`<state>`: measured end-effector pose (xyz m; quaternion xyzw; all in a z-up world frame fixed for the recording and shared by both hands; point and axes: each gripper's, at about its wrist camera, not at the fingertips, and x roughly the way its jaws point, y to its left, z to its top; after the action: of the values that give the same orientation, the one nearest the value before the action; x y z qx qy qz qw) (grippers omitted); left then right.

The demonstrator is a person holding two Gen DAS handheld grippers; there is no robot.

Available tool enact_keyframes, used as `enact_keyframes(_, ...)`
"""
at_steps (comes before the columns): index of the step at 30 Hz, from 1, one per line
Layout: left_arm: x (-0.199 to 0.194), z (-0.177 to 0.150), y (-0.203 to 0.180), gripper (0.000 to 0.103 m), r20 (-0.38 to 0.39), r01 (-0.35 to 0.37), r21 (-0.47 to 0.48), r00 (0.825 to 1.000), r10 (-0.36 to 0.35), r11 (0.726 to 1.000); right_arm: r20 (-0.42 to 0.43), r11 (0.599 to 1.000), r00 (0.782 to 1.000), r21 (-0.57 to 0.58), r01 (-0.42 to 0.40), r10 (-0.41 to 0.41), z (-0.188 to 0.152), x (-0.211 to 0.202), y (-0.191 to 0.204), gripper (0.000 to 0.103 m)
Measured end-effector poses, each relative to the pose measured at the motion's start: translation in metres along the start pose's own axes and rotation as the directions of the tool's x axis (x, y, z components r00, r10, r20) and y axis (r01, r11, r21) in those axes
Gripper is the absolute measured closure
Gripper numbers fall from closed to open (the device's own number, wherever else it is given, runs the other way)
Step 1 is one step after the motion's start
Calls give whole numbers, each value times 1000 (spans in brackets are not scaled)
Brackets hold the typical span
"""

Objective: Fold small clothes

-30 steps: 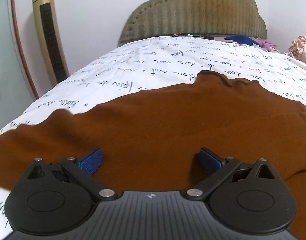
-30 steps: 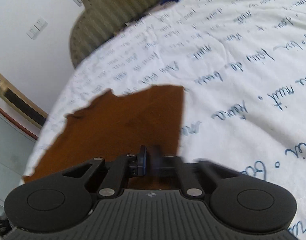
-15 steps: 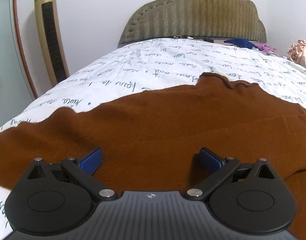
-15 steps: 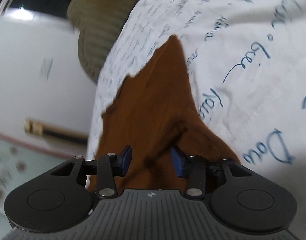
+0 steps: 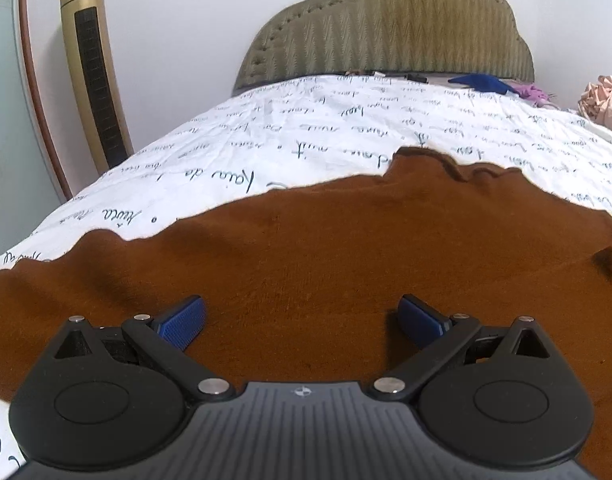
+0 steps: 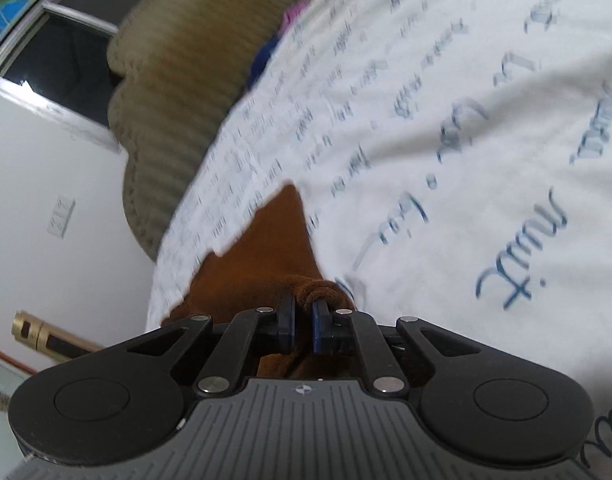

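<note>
A brown garment (image 5: 326, 248) lies spread on the white bedsheet with blue script (image 5: 306, 128). My left gripper (image 5: 302, 322) is open, its blue pads wide apart just above the near part of the garment, holding nothing. In the right wrist view my right gripper (image 6: 303, 322) is shut on a bunched fold of the brown garment (image 6: 266, 248), which rises in a ridge from the sheet (image 6: 466, 140) to the pads.
An olive padded headboard (image 5: 390, 28) stands at the far end. A gold tower fan (image 5: 92, 64) stands left of the bed. A dark blue cloth (image 5: 480, 82), a pink one (image 5: 532, 91) and a peach bundle (image 5: 604, 102) lie at the far right.
My right gripper opened around the garment's edge, then closed on a fold of it and tilted. My left gripper stayed open and nearly still over the garment.
</note>
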<state>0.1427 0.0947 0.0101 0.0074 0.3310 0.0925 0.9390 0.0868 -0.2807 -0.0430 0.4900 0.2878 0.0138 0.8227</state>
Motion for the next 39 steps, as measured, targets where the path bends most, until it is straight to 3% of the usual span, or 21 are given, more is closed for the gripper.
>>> enact_keyframes(3,0,-1,7,0,-11,-29,-26,1000,29,999,-72,999,997,29,-14,16,6,12,-4,91)
enact_keyframes(5,-1,-2,12,0,-14,-59,-22,998,59,998,-119,999,992,22,-33,35,8,5,1,66)
enact_keyframes(6,-2,-4,15,0,-14,-76,-17,997,75,997,-139,999,989,-8,-43,41,8,-1,8,58)
enact_keyframes(7,-2,-5,17,0,-13,-88,-13,996,88,996,-155,997,987,-59,-47,37,9,-10,16,43)
enact_keyframes(8,-2,-6,19,0,-14,-99,-11,995,99,995,-166,992,986,-113,-46,27,6,-22,26,40)
enact_keyframes(12,-1,-7,22,0,-15,-161,-14,987,161,987,-112,938,993,-340,-69,32,9,-44,73,40)
enact_keyframes(14,-2,-8,22,0,-12,-182,-20,983,182,983,-95,932,994,-351,-90,60,22,-24,91,42)
enact_keyframes(17,-2,-8,23,0,-11,-186,-22,983,185,982,-167,949,982,-284,-134,89,36,30,96,52)
enact_keyframes(20,-2,-9,28,0,-18,-184,-44,983,183,982,-182,964,983,-260,-60,12,34,78,86,56)
enact_keyframes(21,-1,-9,29,0,-20,-182,-51,983,181,982,-163,964,986,-265,-14,-30,34,85,78,60)
enact_keyframes(22,0,-9,31,0,-24,-177,-58,984,176,982,-137,965,988,-261,27,-65,37,90,68,86)
enact_keyframes(23,0,-9,32,0,-27,-170,-66,985,169,983,-129,972,989,-231,45,-76,40,93,57,103)
enact_keyframes(25,-1,-10,34,0,-24,-157,-71,988,155,985,-160,991,987,-133,9,-31,49,95,37,103)
enact_keyframes(27,-7,-10,38,0,-19,-130,-71,991,129,989,-170,991,985,-134,-4,-19,49,90,39,103)
enact_keyframes(29,-16,-11,47,0,-22,-125,-87,992,124,988,-165,982,986,-187,-26,-6,44,81,52,81)
enact_keyframes(31,-28,-15,59,0,-19,-127,-97,992,126,987,-151,972,988,-230,-53,18,35,72,69,72)
enact_keyframes(33,-42,-21,76,0,-12,-143,-120,990,142,983,-167,960,984,-261,-105,63,26,66,86,70)
enact_keyframes(36,-66,-32,111,0,9,-176,-192,983,181,966,-233,936,965,-295,-191,123,6,65,118,70)
enact_keyframes(39,-89,-42,158,0,0,-245,-294,967,257,924,-345,907,924,-314,-281,167,-26,71,148,67)
